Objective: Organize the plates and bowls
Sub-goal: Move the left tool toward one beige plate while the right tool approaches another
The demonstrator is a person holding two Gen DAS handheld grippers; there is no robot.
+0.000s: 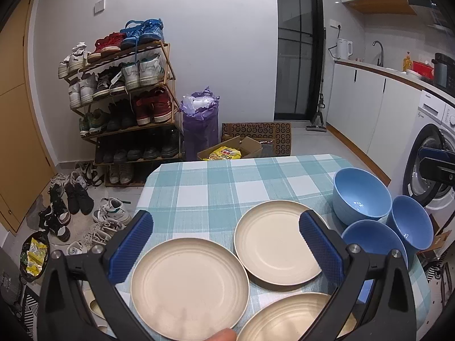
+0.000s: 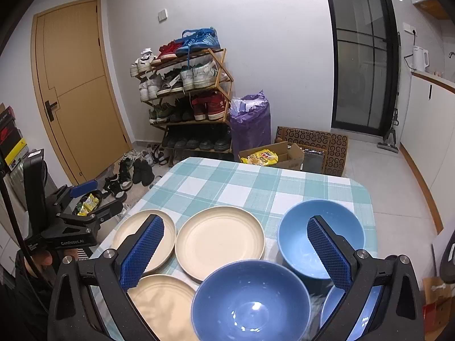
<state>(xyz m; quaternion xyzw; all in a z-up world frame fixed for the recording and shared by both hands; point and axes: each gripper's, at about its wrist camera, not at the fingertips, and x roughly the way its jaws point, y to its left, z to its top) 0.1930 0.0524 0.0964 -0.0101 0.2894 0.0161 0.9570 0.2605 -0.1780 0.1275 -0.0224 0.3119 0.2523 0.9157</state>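
Three cream plates lie apart on the checked tablecloth: in the left wrist view a near-left plate (image 1: 189,284), a middle plate (image 1: 277,243) and a front plate (image 1: 290,318). Three blue bowls stand to their right: a far bowl (image 1: 359,196), a right bowl (image 1: 411,220) and a near bowl (image 1: 372,241). My left gripper (image 1: 226,244) is open and empty above the plates. My right gripper (image 2: 237,248) is open and empty above the near bowl (image 2: 250,301) and the far bowl (image 2: 320,238). The left gripper also shows in the right wrist view (image 2: 93,193), off the table's left edge.
The table (image 2: 256,182) has rounded far corners. Behind it stand a shoe rack (image 2: 187,96), a purple bag (image 2: 250,122) and a cardboard box (image 2: 273,156). Shoes (image 1: 79,213) litter the floor at left. A washing machine (image 1: 432,153) stands at right.
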